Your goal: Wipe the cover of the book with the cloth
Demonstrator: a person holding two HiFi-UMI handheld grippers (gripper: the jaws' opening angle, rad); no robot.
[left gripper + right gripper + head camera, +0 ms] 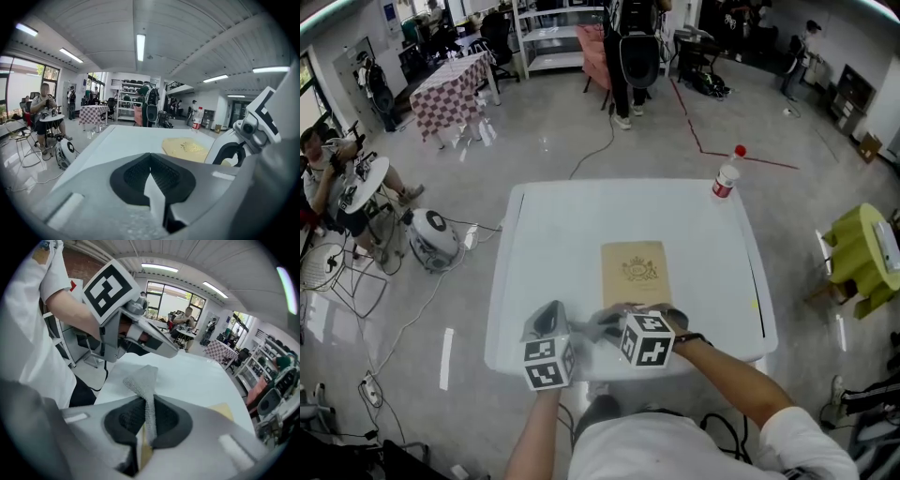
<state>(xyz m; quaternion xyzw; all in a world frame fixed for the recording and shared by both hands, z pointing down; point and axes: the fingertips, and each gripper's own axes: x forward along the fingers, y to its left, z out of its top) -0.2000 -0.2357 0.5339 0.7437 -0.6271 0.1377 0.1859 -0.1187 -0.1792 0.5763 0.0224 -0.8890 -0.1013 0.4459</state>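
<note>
A tan book (635,272) with a gold crest lies flat at the middle of the white table (553,244); its cover also shows in the left gripper view (185,148). My right gripper (605,328) hovers at the book's near edge, pointing left, shut on a grey mesh cloth (143,380) that sticks up from between its pads. The cloth (609,321) hangs over the table just in front of the book. My left gripper (560,317) is close to the left of it, over bare table, its jaws (151,161) closed together with nothing between them.
A plastic bottle (727,176) with a red cap stands at the table's far right corner. Beyond the table are a checkered table (450,89), shelving, cables on the floor, a seated person (323,178) at the left and a yellow stool (862,253) at the right.
</note>
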